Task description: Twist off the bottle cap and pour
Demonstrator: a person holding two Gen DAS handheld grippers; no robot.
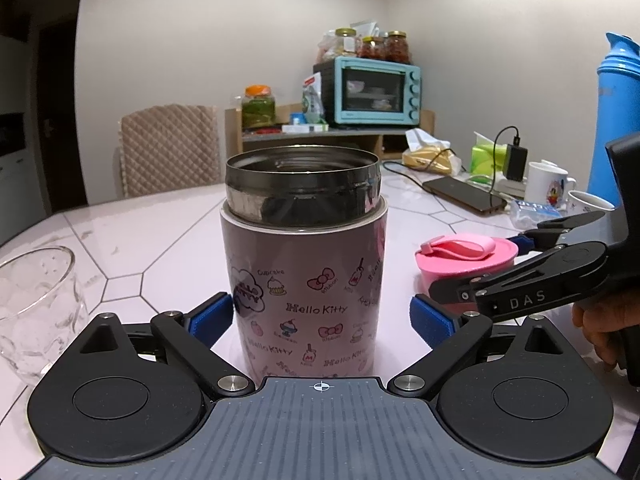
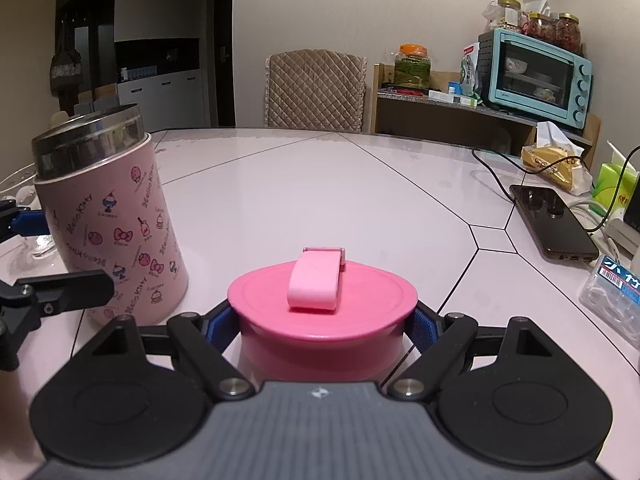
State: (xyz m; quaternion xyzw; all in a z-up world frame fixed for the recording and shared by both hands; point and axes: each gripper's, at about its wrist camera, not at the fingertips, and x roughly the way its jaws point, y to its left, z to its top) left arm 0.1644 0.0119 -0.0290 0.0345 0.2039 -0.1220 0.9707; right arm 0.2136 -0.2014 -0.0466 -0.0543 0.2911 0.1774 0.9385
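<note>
- Blue-padded fingers [image 1: 216,316] of the left gripper [image 1: 322,318], seen from the left wrist, stand released on either side of the pink Hello Kitty bottle [image 1: 304,280]; the left pad sits just at the bottle's wall, while a clear gap shows between the right pad and the wall.
- Upright on the pale worktop [image 1: 160,240], the bottle has its steel mouth [image 1: 302,188] uncovered.
- At the left edge of this view stands a clear glass [image 1: 36,312], near the bottle and apart from it.
- To the right of the bottle, the pink cap [image 1: 466,264] sits between the fingers of the right gripper [image 1: 476,264], with a hand [image 1: 600,332] behind it.
- From the right wrist, the cap [image 2: 322,304] fills the gap between the fingers, whose blue pads [image 2: 422,328] press on its rim from both sides: clenched on the cap.
- Its pale pink strap [image 2: 316,280] lies flat across its top.
- Whether the cap rests on the worktop [image 2: 360,200] or hangs just above it cannot be told.
- Left of the cap stands the bottle [image 2: 112,232], apart from it, with the left gripper's fingers [image 2: 68,288] on both sides of its lower wall.
</note>
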